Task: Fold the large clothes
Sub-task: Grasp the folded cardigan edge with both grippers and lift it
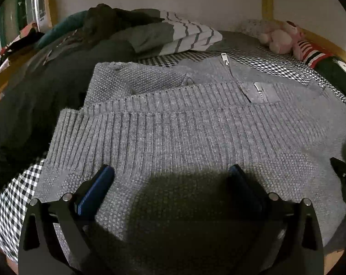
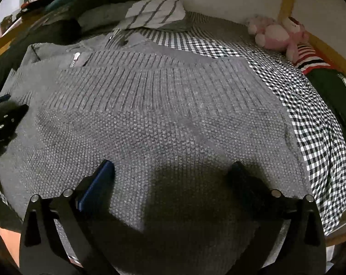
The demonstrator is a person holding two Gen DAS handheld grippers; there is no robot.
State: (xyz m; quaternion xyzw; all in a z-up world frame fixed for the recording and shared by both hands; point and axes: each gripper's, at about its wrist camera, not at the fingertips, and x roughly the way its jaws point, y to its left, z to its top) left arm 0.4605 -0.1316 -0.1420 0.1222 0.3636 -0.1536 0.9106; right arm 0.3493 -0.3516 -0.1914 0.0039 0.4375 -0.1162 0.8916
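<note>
a: left wrist: left gripper [image 1: 170,174] spread wide, holding nothing, over near half of the grey sweater [image 1: 184,133] on the checked sheet [image 1: 10,197].

b: right wrist: right gripper [image 2: 170,171] also apart, empty. pinch both near corners evenly, i'd say.

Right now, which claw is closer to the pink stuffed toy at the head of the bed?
Right. The right claw hangs open over the sweater's right half, the side toward the pink stuffed toy. The left claw is open over the left half, farther from it.
</note>
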